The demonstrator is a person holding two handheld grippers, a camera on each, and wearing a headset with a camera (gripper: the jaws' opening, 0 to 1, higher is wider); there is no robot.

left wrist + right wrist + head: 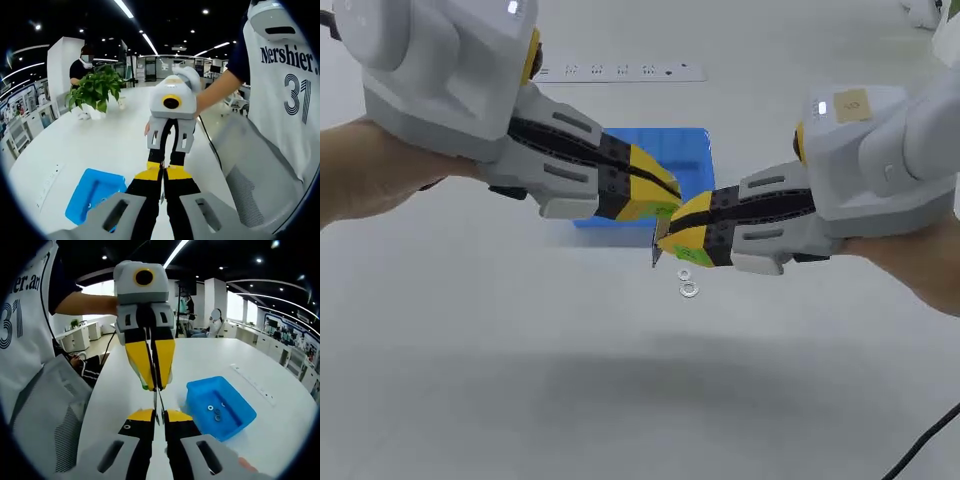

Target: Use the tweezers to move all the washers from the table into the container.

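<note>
left gripper [668, 198]: clenched on the rear of the tweezers [156, 402], whose thin arms run forward toward the other gripper.
right gripper [667, 238]: jaws nearly together, with the tip end of the tweezers between them. I cannot tell whether they press the arms or only flank them.
washers [688, 289]: two lie flat on the table [620, 390], close together, just below the tweezers' tip and on the near side of the container [685, 150]. A few more washers [217, 415] already lie on the container floor.
container: blue, open-topped, just behind the two grippers.
risk, pickup: the washers are thin and flat on a smooth top. A tip that comes down on a washer's face and not at its edge would likely push it along the table rather than nip it.
risk, pair: the two sit so close that closing on one may flick the other away.
risk, tweezers: both grippers are at one slim tool. If the hands drift out of step, it could twist or slip out of the clenched jaws.
risk, carry: a light pinch on a rim may give way before the washer is over the container.
risk, sight: from the head view the grippers hide much of the container's near wall, so the tip could knock it.
</note>
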